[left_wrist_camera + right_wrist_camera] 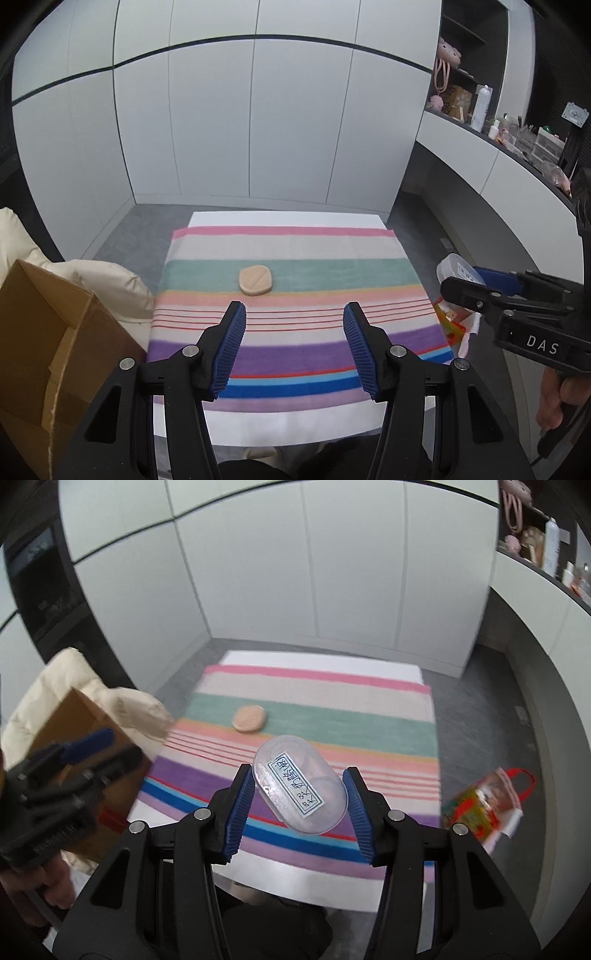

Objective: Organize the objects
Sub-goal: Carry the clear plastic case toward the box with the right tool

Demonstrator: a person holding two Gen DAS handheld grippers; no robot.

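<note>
— Status?
— Right tongs [300, 790] clamp a clear lidded case [301, 784], carried above the striped cloth's [369, 731] near edge. Left tongs [294, 347] gape wide, holding nothing.
— Next?
— I'd judge: lower it beside the tan puff [255, 279] mid-surface, then release.
</note>
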